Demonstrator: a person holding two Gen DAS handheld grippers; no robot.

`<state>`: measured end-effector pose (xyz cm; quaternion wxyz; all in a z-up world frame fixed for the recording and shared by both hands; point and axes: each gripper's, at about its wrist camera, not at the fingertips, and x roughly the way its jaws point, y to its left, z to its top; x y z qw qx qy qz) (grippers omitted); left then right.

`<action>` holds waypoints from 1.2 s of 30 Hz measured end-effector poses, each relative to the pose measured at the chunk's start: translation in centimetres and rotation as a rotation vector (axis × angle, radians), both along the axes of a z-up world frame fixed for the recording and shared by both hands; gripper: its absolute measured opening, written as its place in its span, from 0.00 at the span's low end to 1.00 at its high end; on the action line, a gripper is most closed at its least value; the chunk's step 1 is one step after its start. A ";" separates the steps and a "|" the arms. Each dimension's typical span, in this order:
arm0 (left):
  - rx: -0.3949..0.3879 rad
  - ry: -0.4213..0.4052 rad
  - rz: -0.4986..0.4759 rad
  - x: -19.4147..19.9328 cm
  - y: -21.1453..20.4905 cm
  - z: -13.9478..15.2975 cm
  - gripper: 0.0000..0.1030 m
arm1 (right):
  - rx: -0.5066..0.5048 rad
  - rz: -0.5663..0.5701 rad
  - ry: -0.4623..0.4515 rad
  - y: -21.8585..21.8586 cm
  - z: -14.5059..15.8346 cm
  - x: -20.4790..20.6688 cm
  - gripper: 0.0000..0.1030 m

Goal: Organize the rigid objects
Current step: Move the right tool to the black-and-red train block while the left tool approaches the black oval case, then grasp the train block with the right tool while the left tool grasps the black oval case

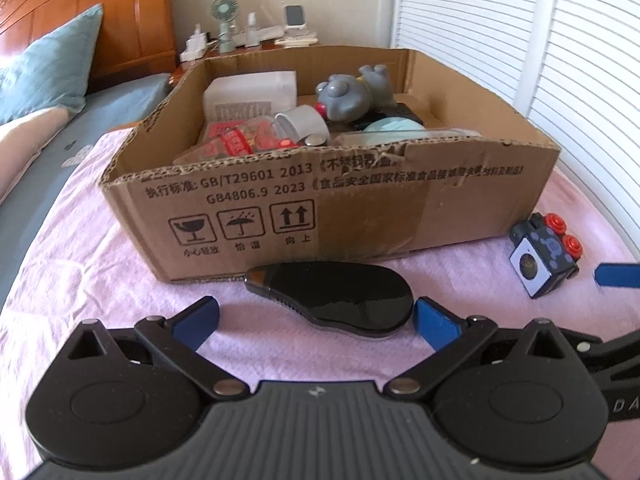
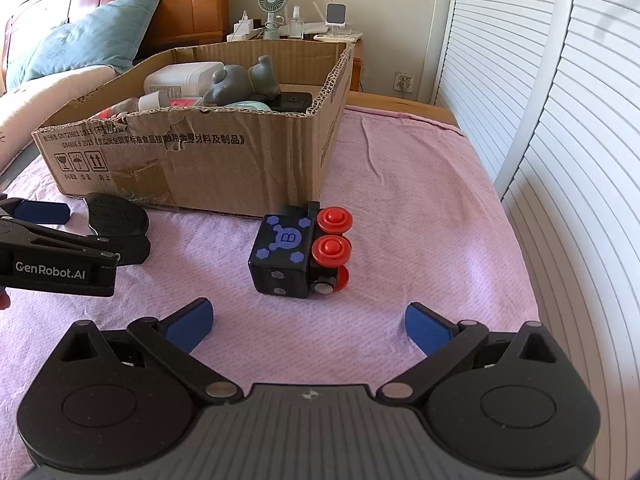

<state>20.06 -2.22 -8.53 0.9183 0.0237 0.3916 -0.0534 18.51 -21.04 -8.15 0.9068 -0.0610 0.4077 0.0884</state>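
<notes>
Pink bedspread (image 2: 400, 184), "GB4806.9 2023" carton (image 1: 360, 216), both tongs (image 1: 316, 316) (image 2: 308, 324) spread apart.

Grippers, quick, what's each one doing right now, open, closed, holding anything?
Left gripper: open, empty, fingers either side of the black hairbrush.
Right gripper: open, empty, short of the black toy train car.

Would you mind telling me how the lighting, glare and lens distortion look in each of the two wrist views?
Left wrist view: daylight puts a bright sheen on the glossy black hairbrush, the cardboard box bulges from fisheye, and the shutter doors look washed out. Right wrist view: even, crisp light on the toy block, the shutter slats curve strongly, and corners vignette dark.
</notes>
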 end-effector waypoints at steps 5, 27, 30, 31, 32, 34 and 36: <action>-0.003 -0.033 -0.056 0.1 0.3 -0.2 1.00 | 0.001 -0.001 -0.003 0.0 0.0 0.0 1.00; -0.012 -0.068 -0.170 0.3 -0.3 -0.3 0.89 | 0.002 0.007 -0.005 0.3 0.0 0.0 1.00; -0.013 -0.070 -0.166 0.1 -0.6 -0.2 0.87 | 0.002 0.007 -0.004 0.3 0.0 0.0 1.00; -0.010 -0.065 -0.166 0.1 -0.6 -0.2 0.87 | 0.002 0.008 -0.004 0.3 0.0 0.0 1.00; -0.010 -0.061 -0.168 0.0 -0.6 -0.1 0.87 | 0.001 0.009 -0.003 0.3 0.0 0.0 1.00; -0.012 -0.050 -0.163 -0.3 -0.5 -0.1 0.87 | 0.001 0.010 -0.003 0.4 0.0 0.0 1.00; -0.013 -0.044 -0.155 -0.9 -0.2 -0.1 0.87 | 0.001 0.013 0.000 0.5 0.0 0.0 1.00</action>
